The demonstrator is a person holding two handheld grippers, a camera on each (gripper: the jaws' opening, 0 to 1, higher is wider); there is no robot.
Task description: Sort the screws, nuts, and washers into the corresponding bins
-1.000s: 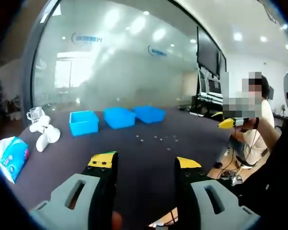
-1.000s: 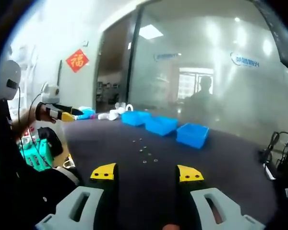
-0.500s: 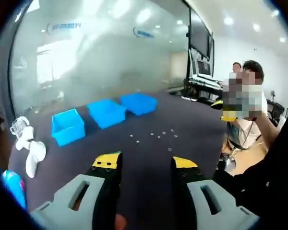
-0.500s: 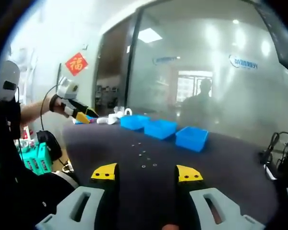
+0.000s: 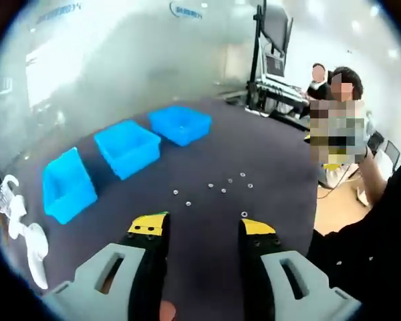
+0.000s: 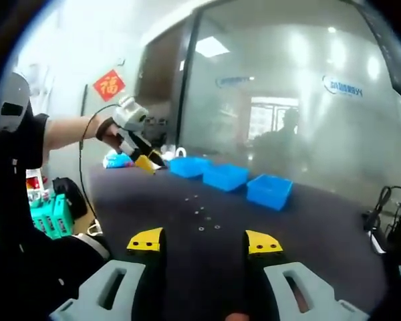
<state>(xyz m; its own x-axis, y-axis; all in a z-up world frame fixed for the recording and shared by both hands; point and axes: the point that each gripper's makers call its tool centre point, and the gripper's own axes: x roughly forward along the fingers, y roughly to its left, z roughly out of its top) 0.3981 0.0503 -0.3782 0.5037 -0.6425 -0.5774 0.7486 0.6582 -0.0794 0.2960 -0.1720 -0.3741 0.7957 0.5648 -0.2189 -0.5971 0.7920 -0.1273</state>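
Observation:
Three blue bins (image 5: pixel 67 184) (image 5: pixel 127 147) (image 5: pixel 180 124) stand in a row on the dark table (image 5: pixel 281 154). Small screws, nuts and washers (image 5: pixel 223 190) lie scattered between the bins and my left gripper (image 5: pixel 202 227), which hovers open and empty above the table. One piece (image 5: pixel 244 214) lies just beyond its right jaw. My right gripper (image 6: pixel 204 242) is open and empty near the table's edge, with the hardware (image 6: pixel 200 212) ahead and the bins (image 6: pixel 225 175) farther off. In the right gripper view, a hand holds the left gripper (image 6: pixel 144 160) above the table's far left.
White objects (image 5: pixel 13 214) lie at the table's left end beside a blue tissue pack (image 6: pixel 117 159). People sit past the table's right side (image 5: pixel 341 87). A glass wall (image 6: pixel 281 100) runs behind the bins. Green boxes (image 6: pixel 50 217) stand on the floor at left.
The left gripper has swung forward over the table and tipped down toward the bins and hardware. The right gripper has stayed nearly still.

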